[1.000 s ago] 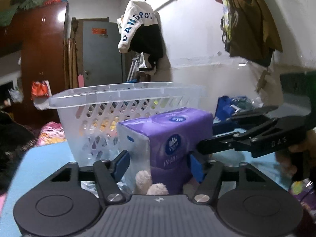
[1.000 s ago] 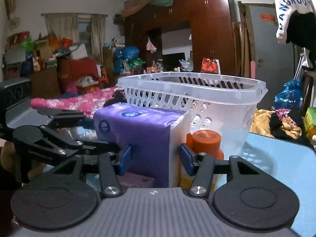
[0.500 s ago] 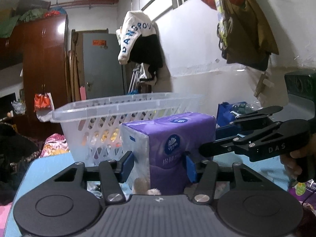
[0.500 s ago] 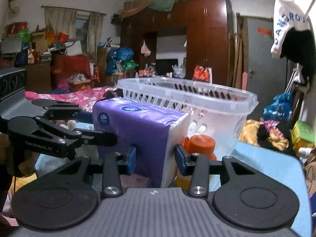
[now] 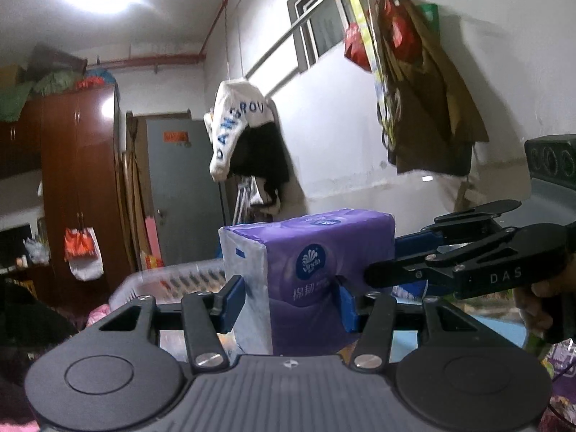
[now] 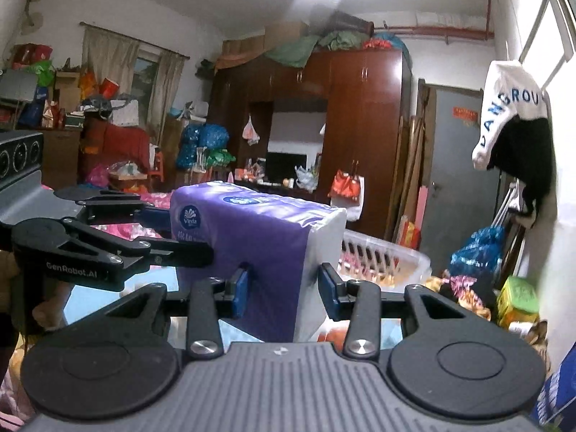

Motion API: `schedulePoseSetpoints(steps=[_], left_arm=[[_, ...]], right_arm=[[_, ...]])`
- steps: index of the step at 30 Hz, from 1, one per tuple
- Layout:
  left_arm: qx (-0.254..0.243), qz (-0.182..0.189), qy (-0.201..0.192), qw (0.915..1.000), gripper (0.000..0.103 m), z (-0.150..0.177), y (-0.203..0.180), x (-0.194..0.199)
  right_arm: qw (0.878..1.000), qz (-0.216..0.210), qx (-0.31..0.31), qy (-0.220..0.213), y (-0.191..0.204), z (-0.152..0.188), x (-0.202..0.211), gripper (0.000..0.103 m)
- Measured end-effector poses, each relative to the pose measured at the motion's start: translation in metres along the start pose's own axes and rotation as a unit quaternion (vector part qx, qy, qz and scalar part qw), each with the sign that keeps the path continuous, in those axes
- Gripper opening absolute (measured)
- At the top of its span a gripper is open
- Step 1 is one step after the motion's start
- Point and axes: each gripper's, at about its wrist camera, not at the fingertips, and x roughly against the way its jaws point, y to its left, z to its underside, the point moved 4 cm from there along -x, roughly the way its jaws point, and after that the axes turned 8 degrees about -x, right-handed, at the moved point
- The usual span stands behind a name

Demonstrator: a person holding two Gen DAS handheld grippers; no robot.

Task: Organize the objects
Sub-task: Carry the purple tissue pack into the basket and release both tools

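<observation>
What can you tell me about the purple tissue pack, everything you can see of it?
The tissue pack is a soft block in glossy purple plastic wrap with white ends and a round blue Vinda logo. The left gripper and right gripper each clamp it between blue pads from different sides. It is held level in the air, above the rim of the white basket behind it.

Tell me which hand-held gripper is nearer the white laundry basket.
Neither clearly: the left hand-held gripper and right hand-held gripper clamp opposite ends of the purple tissue pack, with the basket just beyond both.
</observation>
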Motion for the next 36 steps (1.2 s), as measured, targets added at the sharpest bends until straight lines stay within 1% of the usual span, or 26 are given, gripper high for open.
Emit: schedulePoseSetpoints(steps=[3,8,13,17,22,27,31,36], left_arm=[[-0.005,-0.004,-0.007,1.0,0.057,-0.023,0.009,-0.006],[-0.019,-0.009,-0.006,0.9998,0.057,-0.055,0.024,-0.027],[-0.015,-0.011,0.008,0.9998,0.057,-0.069,0.04,-0.054],[-0.01,-0.009,0.029,0.9995,0.057,-0.066,0.052,-0.075],[0.0,-0.003,0.068,0.9977,0.057,-0.048,0.066,-0.108],[-0.024,-0.015,0.109,0.9937,0.057,-0.03,0.069,-0.139],[-0.024,-0.016,0.134,0.9906,0.057,-0.022,0.073,-0.152],[-0.001,-0.003,0.156,0.9877,0.057,-0.011,0.079,-0.16]], right_arm=[[1.0,0.001,0.002,-0.002,-0.005,-0.024,-0.009,0.044],[1.0,0.016,0.005,0.006,-0.015,-0.045,-0.029,0.044],[0.999,0.033,0.005,0.022,-0.023,-0.049,-0.052,0.044],[0.998,0.046,0.005,0.042,-0.026,-0.039,-0.069,0.044],[0.995,0.057,-0.016,0.076,-0.037,-0.023,-0.099,0.044],[0.992,0.068,-0.032,0.104,-0.045,-0.01,-0.121,0.044],[0.989,0.071,-0.043,0.122,-0.048,-0.002,-0.128,0.044],[0.985,0.073,-0.045,0.149,-0.044,0.002,-0.123,0.044]])
